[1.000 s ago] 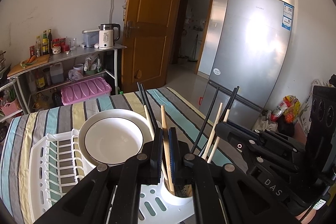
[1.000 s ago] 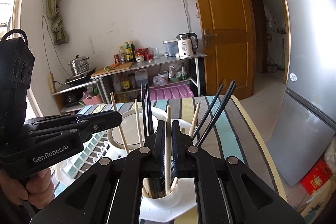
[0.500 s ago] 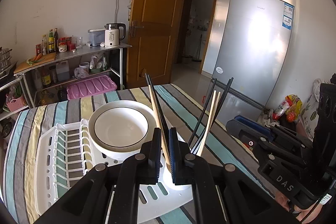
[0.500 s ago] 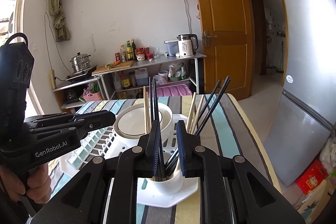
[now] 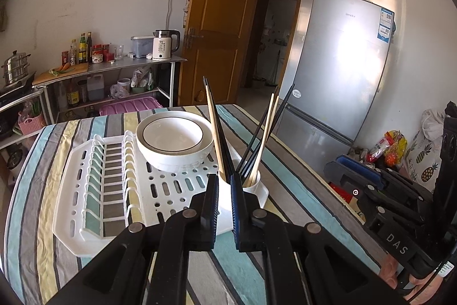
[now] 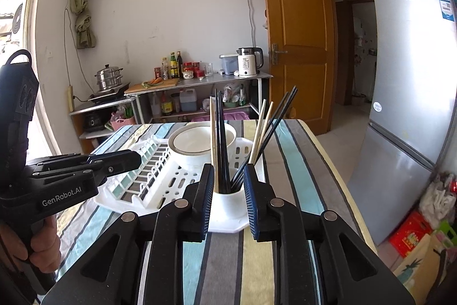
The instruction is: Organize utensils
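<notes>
Both grippers are hanging over the near end of a striped tablecloth (image 6: 288, 150) that is covering the surface, pointing slightly down toward a white drying rack (image 5: 160, 190). A white cup (image 6: 230, 200) is sitting at the rack's near right corner, and the chopsticks (image 6: 221, 139) are standing in it: a pale wooden one and some black ones are rising nearly upright on the left, while more wooden and black ones are leaning away to the right. A white bowl (image 5: 174, 137) with a dark rim line is resting on the rack just behind the cup.

The left gripper (image 5: 224, 207) is sitting short of the cup with its fingers (image 5: 210, 207) drawn in narrow, only a slim gap showing, and nothing is lying between them. The right gripper (image 6: 228, 202) is also short of the cup, and its fingers (image 6: 206, 202) are spreading apart right now; the cup is showing through the gap beyond them, but they are gripping nothing. A hand (image 6: 42, 245) is wrapping the left gripper's handle at the left edge of the right wrist view.

Against the far wall a metal shelf (image 6: 200, 83) is carrying a kettle (image 6: 248, 62), bottles and jars, with an open wooden door (image 6: 297, 39) and a grey fridge (image 5: 340, 67) standing to the right.
</notes>
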A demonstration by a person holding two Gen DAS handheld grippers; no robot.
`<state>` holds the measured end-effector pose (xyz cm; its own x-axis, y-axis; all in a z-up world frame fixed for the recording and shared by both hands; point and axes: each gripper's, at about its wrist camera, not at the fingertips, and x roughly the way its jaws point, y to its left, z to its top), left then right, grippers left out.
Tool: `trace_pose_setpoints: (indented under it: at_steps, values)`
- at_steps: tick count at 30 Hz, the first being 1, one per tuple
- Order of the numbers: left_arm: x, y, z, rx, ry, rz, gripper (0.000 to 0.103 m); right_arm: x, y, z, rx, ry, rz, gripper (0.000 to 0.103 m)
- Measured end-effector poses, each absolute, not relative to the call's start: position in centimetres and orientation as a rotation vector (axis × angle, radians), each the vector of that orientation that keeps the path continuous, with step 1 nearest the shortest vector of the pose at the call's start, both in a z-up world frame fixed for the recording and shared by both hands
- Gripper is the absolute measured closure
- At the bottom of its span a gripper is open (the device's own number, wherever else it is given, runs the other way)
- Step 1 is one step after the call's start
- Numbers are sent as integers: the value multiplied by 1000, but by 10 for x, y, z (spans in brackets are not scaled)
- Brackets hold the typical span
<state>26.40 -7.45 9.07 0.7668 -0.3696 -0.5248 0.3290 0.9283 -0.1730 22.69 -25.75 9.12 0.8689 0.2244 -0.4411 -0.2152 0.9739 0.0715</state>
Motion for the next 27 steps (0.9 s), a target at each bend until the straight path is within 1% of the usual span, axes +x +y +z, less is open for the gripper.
trace_pose_setpoints:
  at_steps: [14,20,27]
  values:
    - [169,-68,60,-43,583,-294,94,149,-248,69,-23,481,190,81]
    - [148,-72,56,-16,569,-273,94,136,-245,63,-30,485,192,81]
    - [143,-72,53,-17,576,-271,94,135,-245,57,-29,489,194,81]
